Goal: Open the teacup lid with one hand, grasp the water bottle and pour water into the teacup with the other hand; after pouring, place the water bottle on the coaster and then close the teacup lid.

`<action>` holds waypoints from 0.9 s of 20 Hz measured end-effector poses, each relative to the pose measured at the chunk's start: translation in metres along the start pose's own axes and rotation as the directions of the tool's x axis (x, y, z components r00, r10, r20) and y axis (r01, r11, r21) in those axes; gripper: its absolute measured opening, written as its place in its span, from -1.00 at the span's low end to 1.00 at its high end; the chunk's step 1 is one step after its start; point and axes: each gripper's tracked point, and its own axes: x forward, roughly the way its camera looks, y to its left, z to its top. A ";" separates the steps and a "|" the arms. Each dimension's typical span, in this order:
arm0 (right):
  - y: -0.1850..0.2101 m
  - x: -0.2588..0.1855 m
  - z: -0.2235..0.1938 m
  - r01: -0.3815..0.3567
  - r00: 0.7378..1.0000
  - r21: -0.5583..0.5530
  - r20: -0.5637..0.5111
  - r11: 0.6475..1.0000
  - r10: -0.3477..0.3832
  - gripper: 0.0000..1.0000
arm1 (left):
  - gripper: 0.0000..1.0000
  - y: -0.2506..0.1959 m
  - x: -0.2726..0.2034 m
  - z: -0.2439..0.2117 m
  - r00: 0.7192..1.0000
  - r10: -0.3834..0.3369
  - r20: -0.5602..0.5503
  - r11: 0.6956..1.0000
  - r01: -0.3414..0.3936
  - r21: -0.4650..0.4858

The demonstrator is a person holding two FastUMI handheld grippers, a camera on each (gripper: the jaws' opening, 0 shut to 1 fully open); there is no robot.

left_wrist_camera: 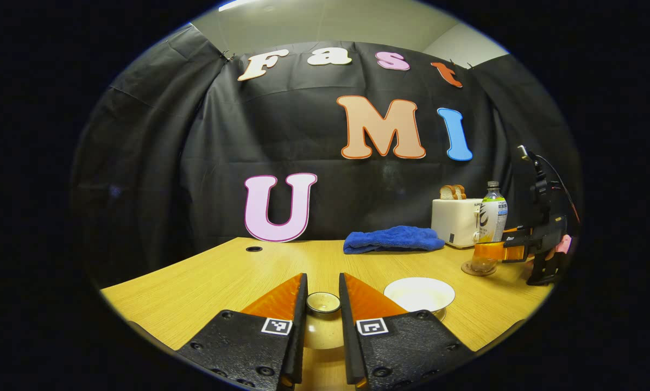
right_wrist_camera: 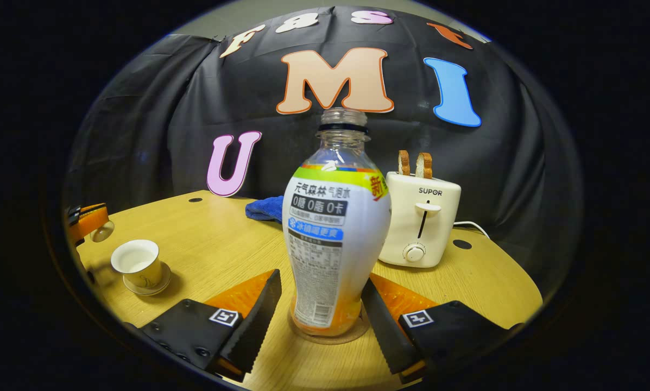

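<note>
one water bottle (right_wrist_camera: 335, 228), uncapped, stands upright on one coaster (right_wrist_camera: 330, 334) between the right gripper (right_wrist_camera: 320, 309) fingers, which are spread and seem just clear of it. one teacup (right_wrist_camera: 137, 264) sits open on its saucer. the left gripper (left_wrist_camera: 323, 304) grasps the lid (left_wrist_camera: 323, 302). the toaster (right_wrist_camera: 421, 222), marked "supor", holds two bread slices (right_wrist_camera: 415, 164). one blue towel (left_wrist_camera: 392, 239) lies on the table (left_wrist_camera: 205, 282).

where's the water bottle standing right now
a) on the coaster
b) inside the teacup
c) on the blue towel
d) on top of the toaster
a: in the right gripper view the water bottle stands upright on the round coaster, whose rim shows around its base, between the fingers of the right hand-held gripper.
</note>
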 end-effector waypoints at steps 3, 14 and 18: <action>0.001 -0.011 -0.001 -0.006 1.000 0.019 0.014 1.000 0.006 0.82 | -0.43 0.000 0.000 0.000 1.000 0.000 0.000 1.000 0.000 0.000; -0.033 -0.074 0.022 0.144 0.956 0.123 0.239 0.982 -0.170 0.88 | -0.43 -0.001 0.000 0.000 1.000 -0.003 0.001 1.000 0.003 -0.001; -0.041 -0.096 0.018 0.202 0.945 0.134 0.233 0.970 -0.229 0.88 | -0.43 -0.006 0.001 0.001 1.000 -0.019 0.003 1.000 0.019 -0.003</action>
